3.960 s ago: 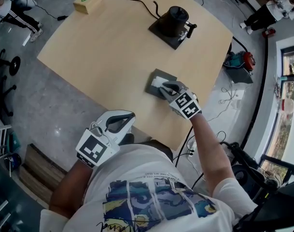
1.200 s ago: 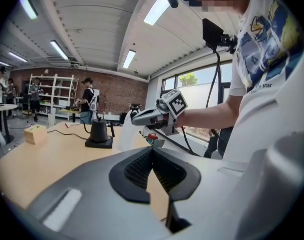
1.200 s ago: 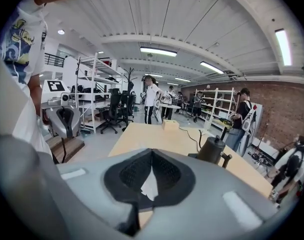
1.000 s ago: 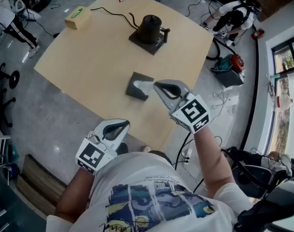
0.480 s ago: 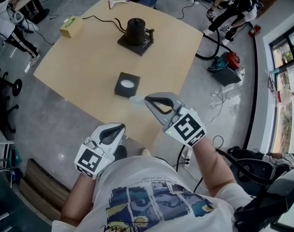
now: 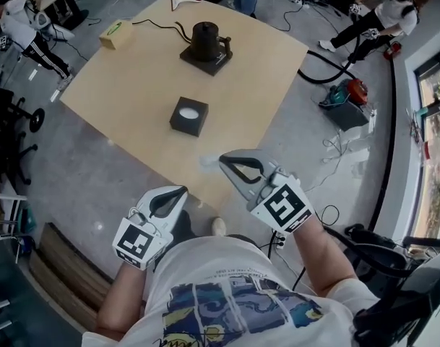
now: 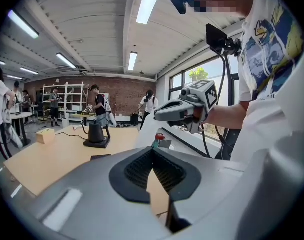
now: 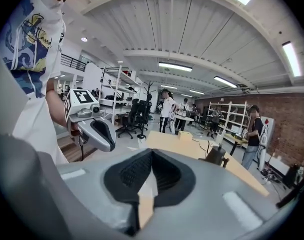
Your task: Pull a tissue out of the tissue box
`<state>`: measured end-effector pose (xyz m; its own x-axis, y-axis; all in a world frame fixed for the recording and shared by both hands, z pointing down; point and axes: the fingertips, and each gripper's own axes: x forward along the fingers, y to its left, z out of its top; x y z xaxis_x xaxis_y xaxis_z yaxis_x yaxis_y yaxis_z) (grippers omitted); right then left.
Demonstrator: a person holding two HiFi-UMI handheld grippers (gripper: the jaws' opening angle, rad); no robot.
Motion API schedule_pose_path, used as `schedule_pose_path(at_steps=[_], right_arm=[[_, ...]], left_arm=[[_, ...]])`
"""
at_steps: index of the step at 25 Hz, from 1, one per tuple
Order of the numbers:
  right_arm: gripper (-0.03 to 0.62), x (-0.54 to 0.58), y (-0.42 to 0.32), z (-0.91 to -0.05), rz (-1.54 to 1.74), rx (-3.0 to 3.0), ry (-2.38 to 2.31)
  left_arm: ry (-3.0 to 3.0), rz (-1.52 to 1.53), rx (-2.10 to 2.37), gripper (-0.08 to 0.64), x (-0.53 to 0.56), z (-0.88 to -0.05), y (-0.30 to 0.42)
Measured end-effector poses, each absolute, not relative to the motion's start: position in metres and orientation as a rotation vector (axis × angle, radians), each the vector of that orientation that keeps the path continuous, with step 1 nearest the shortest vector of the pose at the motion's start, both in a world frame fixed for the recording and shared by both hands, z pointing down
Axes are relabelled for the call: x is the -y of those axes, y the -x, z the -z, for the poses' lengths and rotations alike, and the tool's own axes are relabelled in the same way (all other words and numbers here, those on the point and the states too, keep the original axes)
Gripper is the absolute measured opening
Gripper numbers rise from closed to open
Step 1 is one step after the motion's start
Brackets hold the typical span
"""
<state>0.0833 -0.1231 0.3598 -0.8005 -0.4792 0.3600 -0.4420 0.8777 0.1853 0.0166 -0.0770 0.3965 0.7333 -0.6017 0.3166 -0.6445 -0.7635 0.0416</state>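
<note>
- My right gripper [image 6: 224,159] has its jaws closed on a thin white tissue [image 6: 207,163]. It holds the tissue in the air past the near edge of the light wooden tabletop [image 6: 133,85], well apart from the dark grey square tissue box [image 6: 198,126].
- That box stands upright on the tabletop, and more white paper shows in its round top opening.
- My left gripper [image 6: 180,190] is nearer me than the box, its jaws pressed together on nothing.
- Beyond the box stands a black kettle on a black base [image 6: 205,45].
</note>
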Motion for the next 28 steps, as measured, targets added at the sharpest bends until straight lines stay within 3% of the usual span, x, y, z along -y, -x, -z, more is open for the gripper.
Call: schedule_pose_path(at_steps=[19, 28], right_arm=[[0.003, 0.066, -0.107, -0.357, 0.130, 2.612, -0.706], [0.002, 0.076, -0.072, -0.355, 0.131, 2.600, -0.721]], left_arm=[[-2.776, -0.387, 1.018, 0.003, 0.060, -0.393, -0.017], [-2.804, -0.372, 1.012, 0.005, 0.078, -0.387, 0.024]])
